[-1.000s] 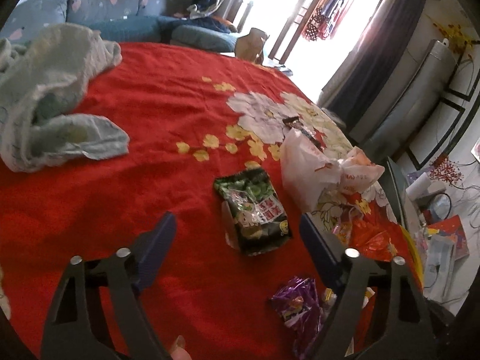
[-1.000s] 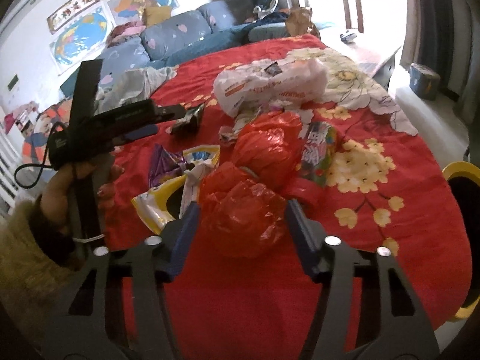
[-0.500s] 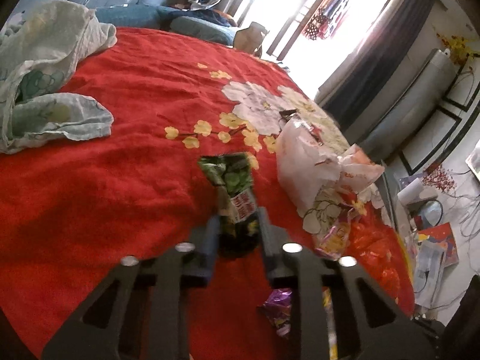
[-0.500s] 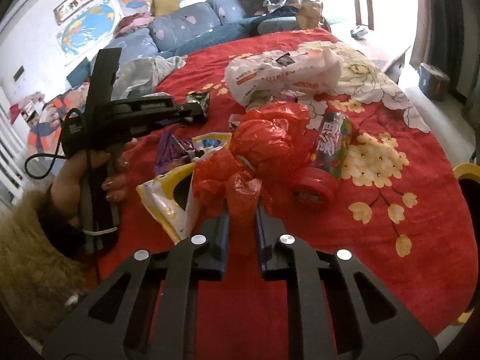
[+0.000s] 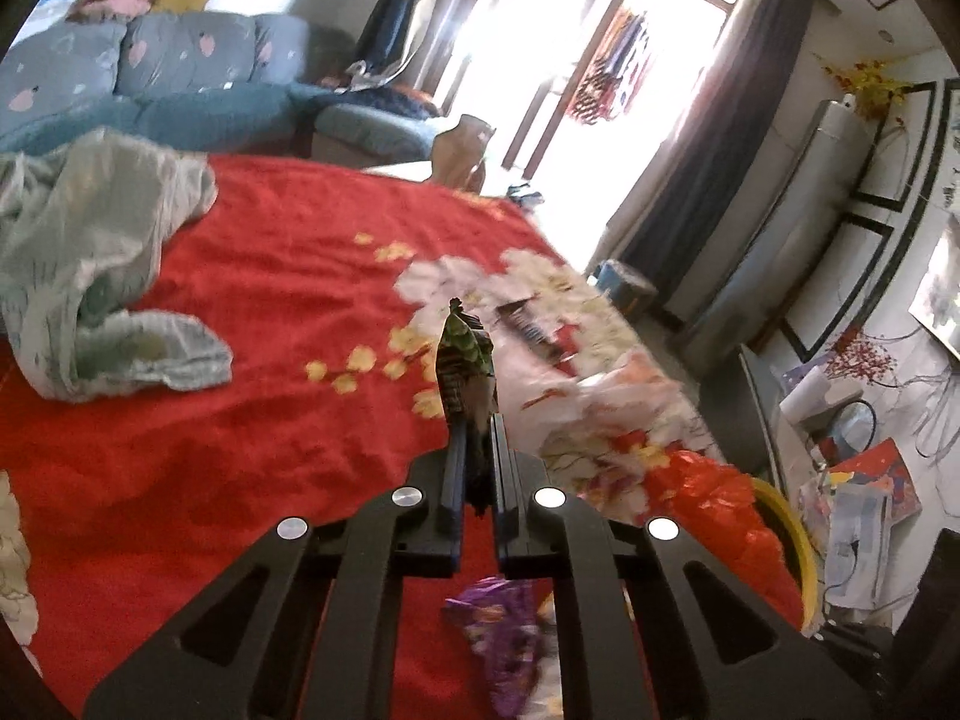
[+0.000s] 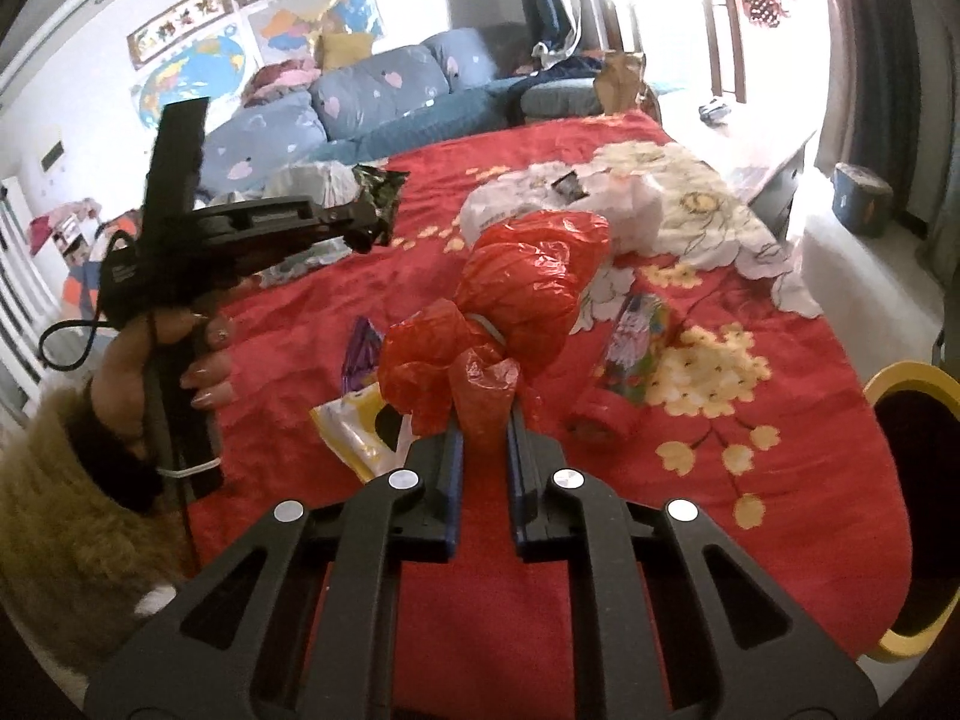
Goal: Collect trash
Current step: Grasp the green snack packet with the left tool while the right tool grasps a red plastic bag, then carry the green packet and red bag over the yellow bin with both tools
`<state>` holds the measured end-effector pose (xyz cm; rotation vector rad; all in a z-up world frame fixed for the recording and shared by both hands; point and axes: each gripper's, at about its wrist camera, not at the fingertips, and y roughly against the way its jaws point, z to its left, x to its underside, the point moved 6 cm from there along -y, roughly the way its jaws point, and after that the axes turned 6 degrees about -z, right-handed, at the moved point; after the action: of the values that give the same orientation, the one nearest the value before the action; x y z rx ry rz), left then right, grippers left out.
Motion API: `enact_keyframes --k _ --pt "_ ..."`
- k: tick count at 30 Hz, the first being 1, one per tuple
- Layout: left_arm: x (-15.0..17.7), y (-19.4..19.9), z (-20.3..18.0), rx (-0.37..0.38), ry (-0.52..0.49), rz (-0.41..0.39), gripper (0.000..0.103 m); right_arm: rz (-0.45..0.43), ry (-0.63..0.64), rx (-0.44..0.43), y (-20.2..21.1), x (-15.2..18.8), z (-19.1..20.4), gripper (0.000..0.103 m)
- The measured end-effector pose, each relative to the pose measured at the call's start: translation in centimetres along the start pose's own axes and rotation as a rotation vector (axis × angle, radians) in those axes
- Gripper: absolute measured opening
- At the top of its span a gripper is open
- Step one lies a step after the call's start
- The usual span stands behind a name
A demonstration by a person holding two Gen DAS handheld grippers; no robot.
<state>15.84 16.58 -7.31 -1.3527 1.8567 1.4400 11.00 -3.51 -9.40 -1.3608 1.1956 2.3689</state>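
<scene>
A green snack packet (image 5: 465, 354) stands lifted off the red flowered cloth (image 5: 240, 450) between the pads of my left gripper (image 5: 477, 420), whose jaws are closing on it. The right wrist view shows that left gripper (image 6: 366, 234) in a hand, the packet (image 6: 378, 192) hanging from its tip. My right gripper (image 6: 483, 420) is shut on a twisted end of a red plastic bag (image 6: 528, 282), which is raised off the cloth. On the cloth lie a white plastic bag (image 6: 540, 204), a purple wrapper (image 6: 360, 348), a yellow-white packet (image 6: 354, 432) and a colourful tube (image 6: 630, 342).
A yellow-rimmed bin (image 6: 900, 369) stands by the cloth's right edge. A crumpled pale green cloth (image 5: 90, 276) lies at the left. A blue sofa (image 5: 180, 102) runs along the back. Papers and boxes clutter the floor (image 5: 858, 492) on the right.
Both grippers went from open to closed, the left on the green packet, the right on the red bag. Both then rose, lifting packet and bag off the cloth.
</scene>
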Motion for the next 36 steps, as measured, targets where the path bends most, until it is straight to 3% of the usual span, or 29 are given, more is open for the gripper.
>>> enact_keyframes --k 14,36 --pt "0.1 2.2 -6.7 0.108 -0.094 -0.013 0.006 -0.086 -0.049 0.066 3.6 -1.8 -3.7 0.007" --pt "3.5 3.0 -15.3 0.261 -0.23 0.032 0.006 -0.153 -0.147 0.185 7.5 -2.2 -10.9 0.007"
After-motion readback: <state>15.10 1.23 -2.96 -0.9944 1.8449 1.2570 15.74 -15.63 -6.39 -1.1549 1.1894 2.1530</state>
